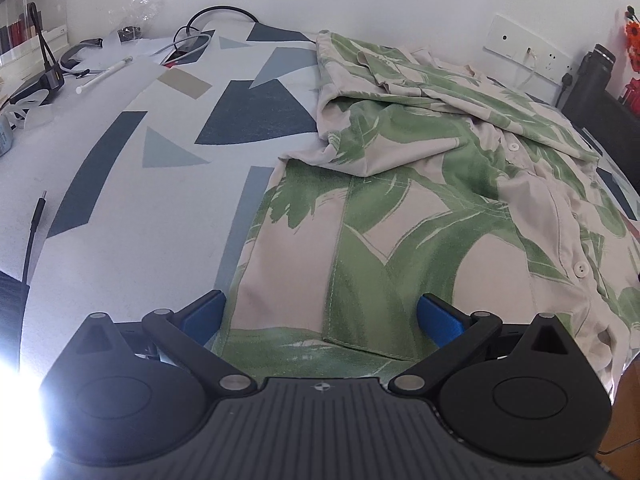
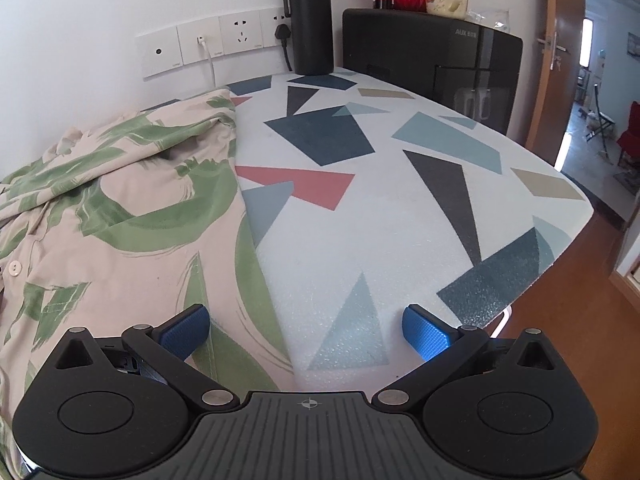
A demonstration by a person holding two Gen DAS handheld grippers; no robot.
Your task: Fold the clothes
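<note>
A beige button-up shirt with green leaf print (image 1: 420, 208) lies rumpled on the table, its upper part bunched toward the wall. It also shows in the right wrist view (image 2: 120, 220) at the left. My left gripper (image 1: 320, 316) is open, its blue pads straddling the shirt's near hem by the chest pocket, holding nothing. My right gripper (image 2: 306, 332) is open over the shirt's right edge: the left pad (image 2: 184, 332) is above the cloth, the right pad (image 2: 424, 334) above the bare tablecloth.
The tablecloth (image 2: 360, 208) has coloured geometric shapes. Cables, a pen and boxes (image 1: 52, 64) clutter the far left. A black flask (image 2: 310, 20), wall sockets (image 2: 212, 44) and a black appliance (image 2: 432, 56) stand at the back right. The table edge (image 2: 560, 256) drops off at the right.
</note>
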